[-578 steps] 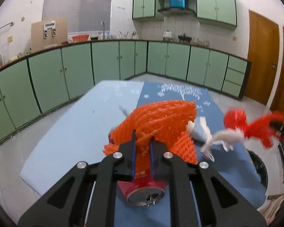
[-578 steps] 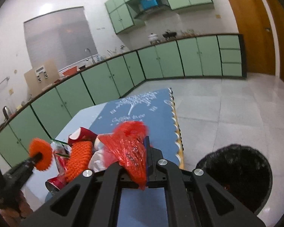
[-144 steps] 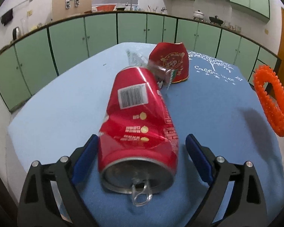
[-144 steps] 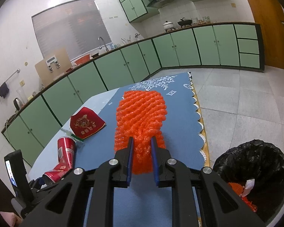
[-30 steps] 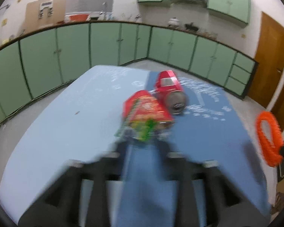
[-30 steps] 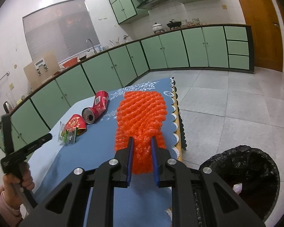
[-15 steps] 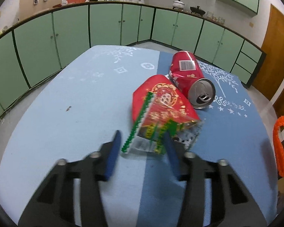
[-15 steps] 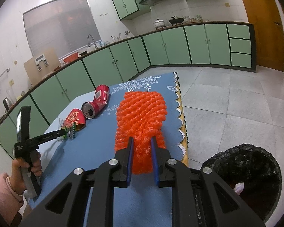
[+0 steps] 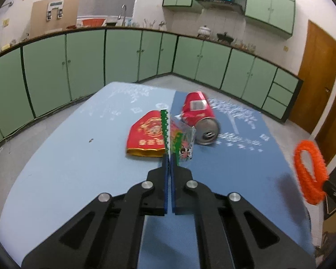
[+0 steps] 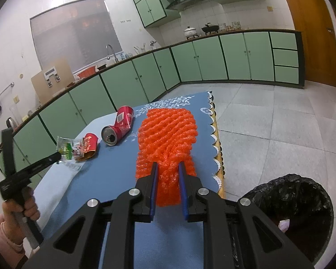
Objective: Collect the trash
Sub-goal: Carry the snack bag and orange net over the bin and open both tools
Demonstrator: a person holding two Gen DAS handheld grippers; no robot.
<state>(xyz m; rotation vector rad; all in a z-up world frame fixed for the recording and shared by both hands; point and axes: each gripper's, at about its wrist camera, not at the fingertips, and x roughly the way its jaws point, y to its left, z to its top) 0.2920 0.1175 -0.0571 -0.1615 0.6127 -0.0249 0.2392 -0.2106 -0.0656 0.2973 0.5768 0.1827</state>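
My left gripper point(image 9: 169, 157) is shut on a crumpled snack wrapper point(image 9: 182, 141) with a green serrated edge, holding it just above the table. In the right wrist view the wrapper point(image 10: 70, 149) sticks out of the left gripper point(image 10: 57, 158), which a hand holds. Behind it lie a red paper cup point(image 9: 145, 136) on its side and a dented red can point(image 9: 198, 112). My right gripper point(image 10: 168, 168) is shut on an orange foam net point(image 10: 168, 139) over the table's right edge. The net point(image 9: 309, 170) also shows at the far right of the left wrist view.
The table point(image 9: 67, 157) has a light blue and a dark blue cloth. A bin lined with a black bag point(image 10: 291, 204) stands on the floor to the right of the table, with some trash in it. Green cabinets line the walls beyond.
The left gripper's jaws have closed on the wrapper's edge and lifted it slightly off the cup. The right gripper and its orange net have kept still.
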